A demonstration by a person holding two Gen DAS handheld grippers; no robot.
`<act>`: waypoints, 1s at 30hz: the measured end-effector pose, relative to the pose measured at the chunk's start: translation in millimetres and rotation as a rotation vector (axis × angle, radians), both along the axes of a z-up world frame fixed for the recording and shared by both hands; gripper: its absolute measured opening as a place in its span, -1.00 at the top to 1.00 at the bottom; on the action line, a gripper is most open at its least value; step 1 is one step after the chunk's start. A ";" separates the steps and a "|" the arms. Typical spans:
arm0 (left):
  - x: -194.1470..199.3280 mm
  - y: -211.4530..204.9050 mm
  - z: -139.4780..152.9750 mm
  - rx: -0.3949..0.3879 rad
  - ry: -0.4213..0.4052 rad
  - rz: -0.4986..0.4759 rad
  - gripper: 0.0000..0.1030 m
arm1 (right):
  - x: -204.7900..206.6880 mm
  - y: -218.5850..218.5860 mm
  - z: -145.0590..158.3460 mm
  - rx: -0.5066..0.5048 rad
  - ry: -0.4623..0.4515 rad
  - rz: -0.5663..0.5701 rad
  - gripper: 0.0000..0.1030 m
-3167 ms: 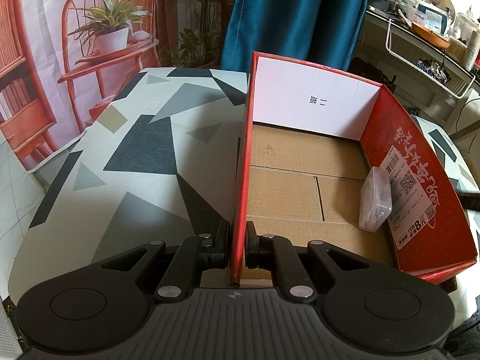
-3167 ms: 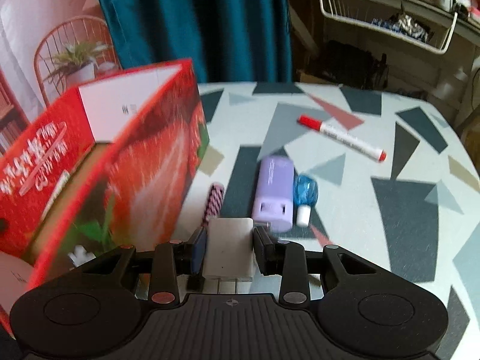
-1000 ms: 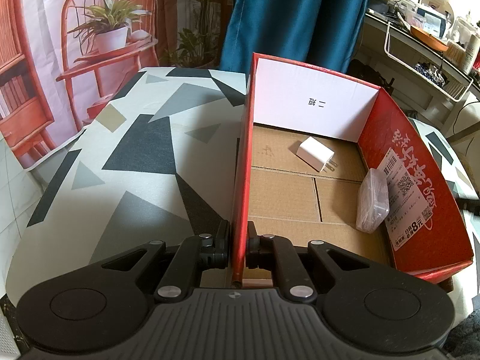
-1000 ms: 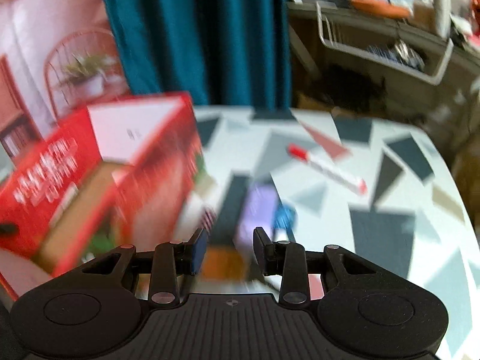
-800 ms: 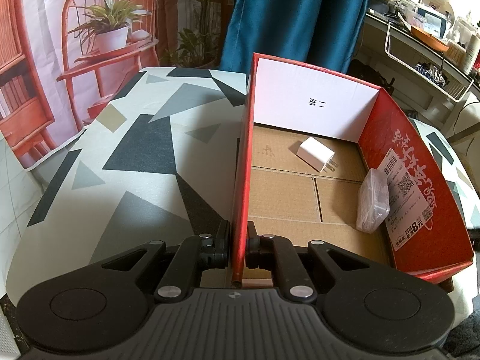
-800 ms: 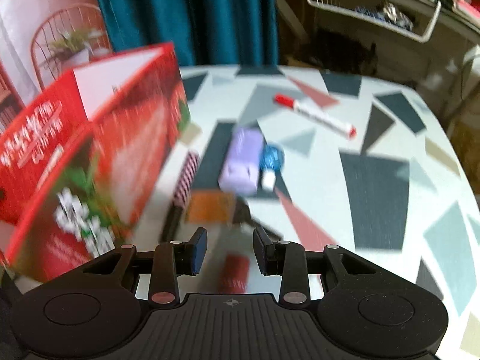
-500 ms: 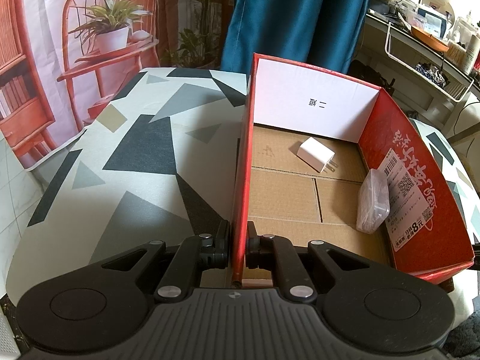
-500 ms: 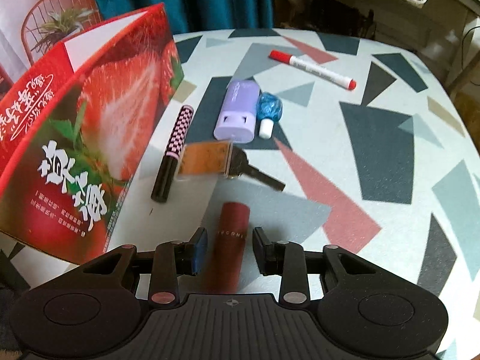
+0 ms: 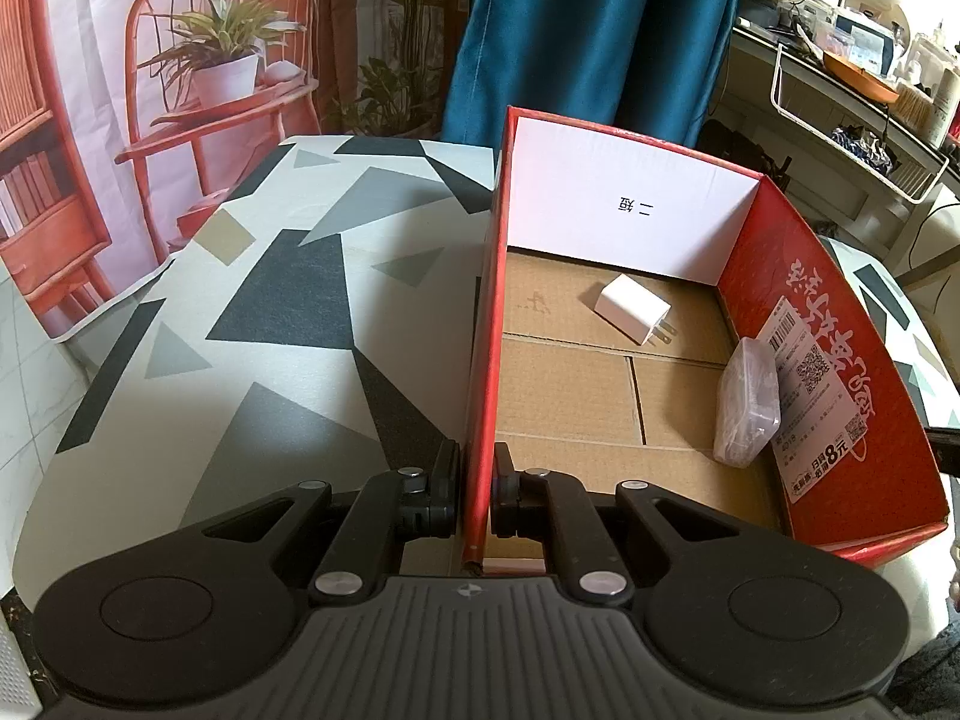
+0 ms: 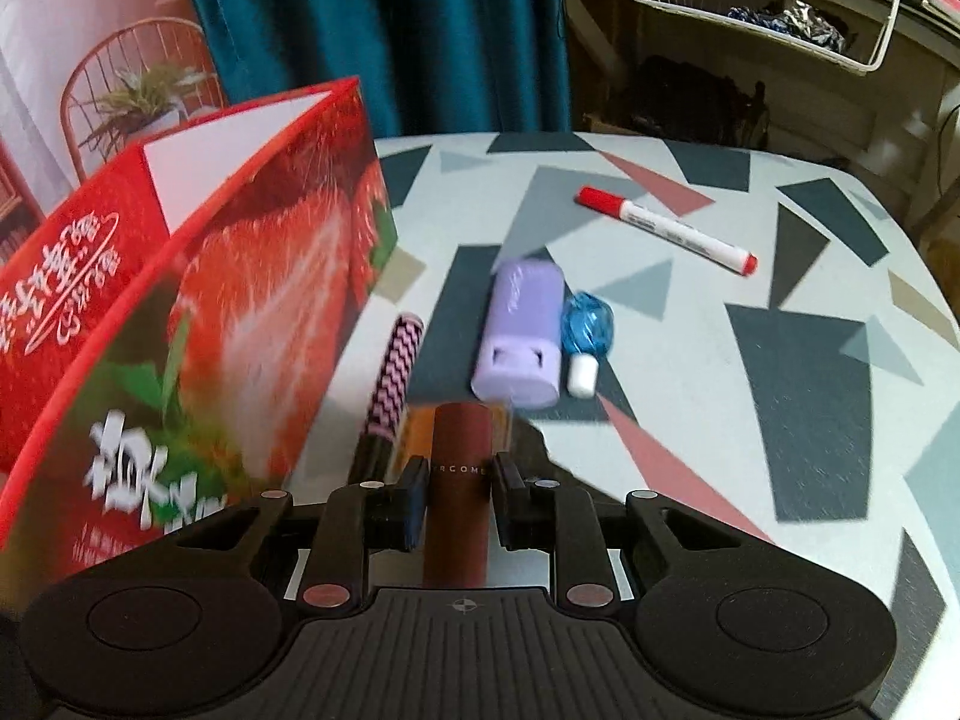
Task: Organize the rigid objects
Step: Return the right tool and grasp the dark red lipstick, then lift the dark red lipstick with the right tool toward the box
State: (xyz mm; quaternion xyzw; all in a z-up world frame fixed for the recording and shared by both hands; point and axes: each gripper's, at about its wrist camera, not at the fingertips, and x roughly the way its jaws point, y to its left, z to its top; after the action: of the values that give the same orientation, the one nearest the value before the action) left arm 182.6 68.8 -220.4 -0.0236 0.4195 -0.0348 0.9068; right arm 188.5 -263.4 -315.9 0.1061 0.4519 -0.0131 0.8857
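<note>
My left gripper is shut on the left wall of the red strawberry box and holds it still. On the box's cardboard floor lie a white charger and a clear plastic case, which leans on the right wall. To the right of the box, low over the table, my right gripper has its pads against a dark red tube. The tube points away from me between the fingers.
Just beyond the tube lie a pink zigzag mascara, an orange item partly hidden by the tube, a purple case, a small blue bottle and a red marker. A wire shelf stands behind the table.
The white charger went from my right gripper into the box. The right gripper then swung back over the table, sank onto the dark red tube and closed on it. The left gripper stayed put.
</note>
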 end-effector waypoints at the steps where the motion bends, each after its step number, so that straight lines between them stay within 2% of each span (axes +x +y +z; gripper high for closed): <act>1: 0.0 -0.1 0.0 0.000 0.000 0.000 0.79 | 2.7 0.8 -0.5 0.004 -0.010 -0.002 0.60; 13: -0.2 0.1 0.6 0.001 0.000 0.003 0.79 | 0.6 10.8 -20.1 -0.017 -0.139 -0.049 0.59; 30: -0.9 -0.3 0.8 0.003 -0.002 0.003 0.79 | -18.7 43.1 -31.4 -0.121 -0.171 -0.026 0.58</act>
State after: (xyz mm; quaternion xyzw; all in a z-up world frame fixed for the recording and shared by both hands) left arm 181.7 68.5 -219.6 -0.0227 0.4188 -0.0328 0.9072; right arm 169.8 -220.3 -347.3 0.0589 0.3714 -0.0430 0.9256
